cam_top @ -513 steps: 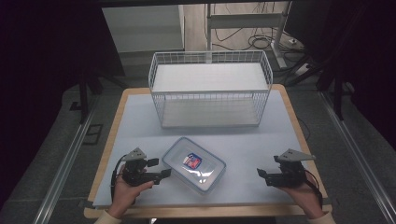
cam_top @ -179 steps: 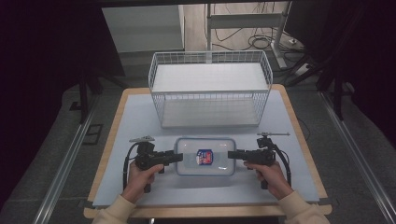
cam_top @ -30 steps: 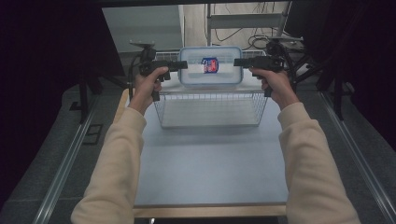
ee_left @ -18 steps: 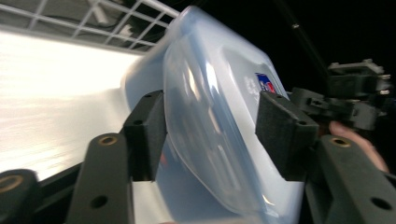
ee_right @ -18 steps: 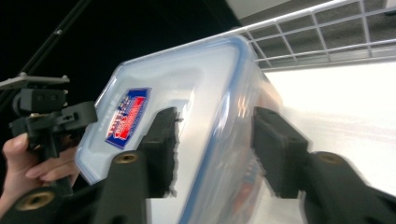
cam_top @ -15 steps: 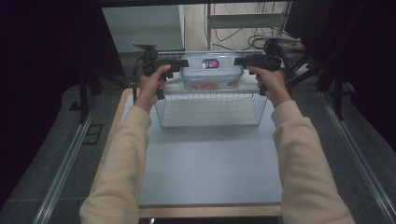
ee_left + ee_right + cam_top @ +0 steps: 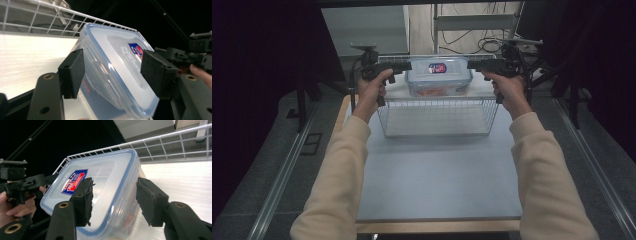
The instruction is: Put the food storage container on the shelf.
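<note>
A clear plastic container (image 7: 439, 75) with a blue-rimmed lid and a red-and-blue label rests inside the white wire basket (image 7: 437, 117), toward its far side. My left gripper (image 7: 407, 65) is at the container's left end and my right gripper (image 7: 470, 64) at its right end. In the left gripper view the container (image 7: 112, 65) lies between the black pads (image 7: 72, 72), which stand off it. The right gripper view shows the container (image 7: 105, 182) between spread pads (image 7: 147, 202), with a gap at its side. Both sets of jaws have just been opening and grip nothing.
The basket stands at the far end of the pale table (image 7: 437, 175). Its rim (image 7: 50, 10) runs close behind the container. Dark stands and cables crowd the floor beyond the table (image 7: 512, 40). Both sleeved forearms reach across the table.
The container has come down from rim height into the basket. Both grippers' jaws have spread away from its ends, and the hands have hardly shifted.
</note>
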The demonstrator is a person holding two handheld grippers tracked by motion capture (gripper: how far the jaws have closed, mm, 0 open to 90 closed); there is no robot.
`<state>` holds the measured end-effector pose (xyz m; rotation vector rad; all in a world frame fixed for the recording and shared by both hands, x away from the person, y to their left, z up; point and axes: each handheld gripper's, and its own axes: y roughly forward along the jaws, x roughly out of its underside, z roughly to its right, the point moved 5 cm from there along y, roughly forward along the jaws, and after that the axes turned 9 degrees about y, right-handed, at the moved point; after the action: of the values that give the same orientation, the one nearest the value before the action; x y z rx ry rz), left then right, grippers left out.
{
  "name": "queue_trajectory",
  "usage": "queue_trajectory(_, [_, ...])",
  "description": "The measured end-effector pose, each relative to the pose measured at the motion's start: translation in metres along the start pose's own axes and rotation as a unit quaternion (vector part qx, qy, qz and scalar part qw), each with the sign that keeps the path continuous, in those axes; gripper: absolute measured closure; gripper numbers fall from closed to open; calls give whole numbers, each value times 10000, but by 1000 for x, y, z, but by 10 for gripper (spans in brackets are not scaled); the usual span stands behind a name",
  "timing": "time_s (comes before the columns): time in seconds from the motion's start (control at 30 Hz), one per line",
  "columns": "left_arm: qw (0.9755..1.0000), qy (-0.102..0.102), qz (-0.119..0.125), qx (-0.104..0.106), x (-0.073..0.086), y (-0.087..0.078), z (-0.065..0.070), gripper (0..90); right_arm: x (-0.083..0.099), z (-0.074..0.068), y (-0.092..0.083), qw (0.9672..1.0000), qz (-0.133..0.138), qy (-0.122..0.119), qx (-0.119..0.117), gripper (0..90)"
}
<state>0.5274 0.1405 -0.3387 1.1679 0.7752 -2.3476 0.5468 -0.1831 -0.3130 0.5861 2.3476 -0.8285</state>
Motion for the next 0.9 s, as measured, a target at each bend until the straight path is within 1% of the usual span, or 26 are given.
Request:
queue_trajectory(0.1, [9998, 192, 45, -74, 3, -10, 9, 350, 4, -1, -8, 9998, 34, -202, 7, 445])
queue_trajectory(0.13, [9997, 205, 61, -75, 4, -12, 10, 346, 6, -2, -12, 9996, 31, -289, -4, 439])
queue_trajectory(0.2, [9996, 264, 69, -87, 8, -19, 13, 344, 11, -2, -17, 9993, 17, -377, -26, 428])
queue_trajectory(0.27, [9994, 322, 80, -104, 14, -25, 17, 345, 16, -3, -21, 9989, -27, -467, -39, 414])
queue_trajectory(0.37, [9984, 559, 33, -111, 26, -34, 27, 342, 25, -4, -29, 9980, -26, -623, -118, 398])
queue_trajectory(0.4, [9983, 579, 25, -104, 29, -36, 29, 341, 29, -5, -33, 9975, -26, -691, -156, 392])
queue_trajectory(0.43, [9978, 657, 8, -69, 34, -40, 32, 338, 31, -6, -35, 9972, -6, -723, -185, 387])
queue_trajectory(0.47, [9977, 679, 8, -74, 38, -42, 34, 335, 35, -6, -39, 9968, 17, -776, -213, 382])
queue_trajectory(0.5, [9972, 743, -9, -83, 43, -45, 36, 332, 38, -6, -42, 9964, 39, -819, -231, 380])
queue_trajectory(0.57, [9968, 795, -10, 3, 55, -50, 42, 326, 44, -5, -49, 9950, 85, -964, -247, 369])
queue_trajectory(0.6, [9966, 822, -8, 14, 59, -52, 43, 322, 49, -5, -53, 9941, 113, -1042, -265, 365])
queue_trajectory(0.67, [9955, 951, -41, 7, 73, -57, 49, 319, 58, -3, -59, 9930, 101, -1157, -235, 356])
queue_trajectory(0.83, [9927, 1203, -89, 69, 101, -65, 60, 314, 82, -1, -72, 9901, 111, -1373, -287, 332])
queue_trajectory(0.9, [9917, 1284, -88, 57, 115, -70, 65, 313, 94, 2, -77, 9886, 93, -1466, -319, 324])
